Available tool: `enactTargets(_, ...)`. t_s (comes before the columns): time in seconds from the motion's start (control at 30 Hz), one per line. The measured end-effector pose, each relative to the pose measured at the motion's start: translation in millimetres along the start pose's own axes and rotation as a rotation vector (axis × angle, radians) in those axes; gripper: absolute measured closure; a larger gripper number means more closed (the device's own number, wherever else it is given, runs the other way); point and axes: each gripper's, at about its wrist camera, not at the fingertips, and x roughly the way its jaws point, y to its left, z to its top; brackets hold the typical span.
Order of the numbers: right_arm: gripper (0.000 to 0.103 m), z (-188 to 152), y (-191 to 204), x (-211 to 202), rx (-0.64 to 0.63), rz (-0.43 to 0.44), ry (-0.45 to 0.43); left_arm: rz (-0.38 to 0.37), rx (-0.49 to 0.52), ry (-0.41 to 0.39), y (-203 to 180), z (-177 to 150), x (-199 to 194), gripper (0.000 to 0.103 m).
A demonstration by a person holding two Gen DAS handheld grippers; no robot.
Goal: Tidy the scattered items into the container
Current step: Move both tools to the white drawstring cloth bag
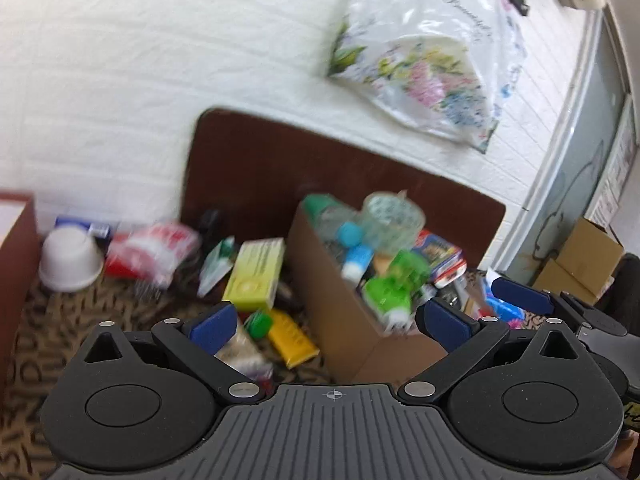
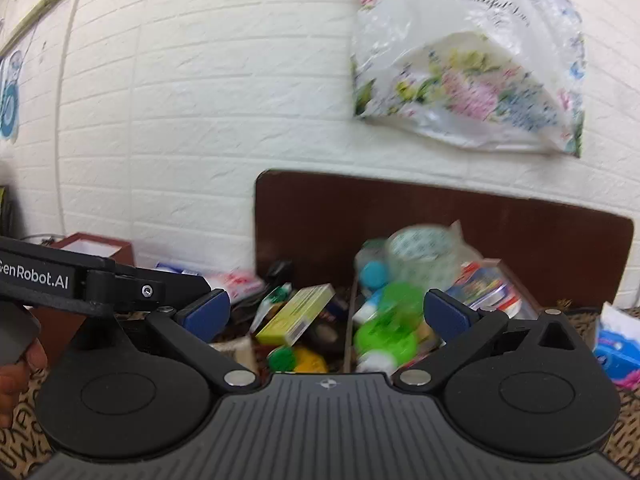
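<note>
Presently, left gripper (image 1: 328, 322): jaws standing spread wide, blue pads gripping nothing, hovering near the front of the clutter. Right gripper (image 2: 327, 314): likewise spread wide and carrying nothing, facing the same heap; its blue fingers are also showing at the right edge of the left wrist view.

Item, cardboard box (image 1: 340, 312), the container: sitting on the patterned surface (image 1: 80, 320), just beyond the left gripper's right finger, already holding a heap of goods. Contents lying in it: green plastic toy (image 1: 390, 288), white bottle with blue cap (image 1: 354, 258), roll of clear tape (image 1: 396, 216) on top, colourful tin (image 1: 444, 256) at the far right.

Items lying loose, left of the box: yellow-green carton (image 1: 256, 276) leaning beside the box wall; yellow tube with green cap (image 1: 286, 334) lying near, between the left gripper's fingers in view; red-and-white packet (image 1: 154, 250) farther left; white bowl (image 1: 70, 260), upturned, at the far left.

Background: dark brown board (image 1: 260, 168) standing behind the heap against a white brick wall (image 1: 120, 80); floral plastic bag (image 1: 424, 56) hanging on that wall. Views are blurring.
</note>
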Motion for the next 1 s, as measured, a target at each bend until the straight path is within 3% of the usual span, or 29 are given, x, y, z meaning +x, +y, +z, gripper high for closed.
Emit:
enactTargets(0.23, 0.000, -57, 30, 32, 0.056, 0.008, 0.144, 0.077, -0.106, 0.119, 47, -50, 24, 0.001)
enactTargets(0.37, 0.001, -74, 28, 42, 0.105, 0.010, 0.206, 0.076, -0.104, 0.158, 57, -62, 34, 0.004)
enactTargets(0.5, 0.003, -86, 31, 48, 0.142, 0.038, 0.253, 0.097, -0.054, 0.149, 57, -70, 32, 0.008)
enactTargets(0.67, 0.014, -96, 45, 55, 0.159, 0.149, 0.325, 0.126, -0.038, 0.135, 61, -78, 27, 0.008)
enactTargets(0.73, 0.024, -100, 60, 59, 0.137, 0.203, 0.355, 0.141, -0.024, 0.137, 64, -82, 23, 0.009)
enactTargets(0.93, 0.041, -108, 110, 62, 0.091, 0.371, 0.409, 0.156, -0.070, 0.136, 79, -88, 9, 0.008)
enactTargets(1.0, 0.040, -108, 124, 60, 0.056, 0.365, 0.393, 0.177, -0.072, 0.140, 84, -90, 5, 0.008)
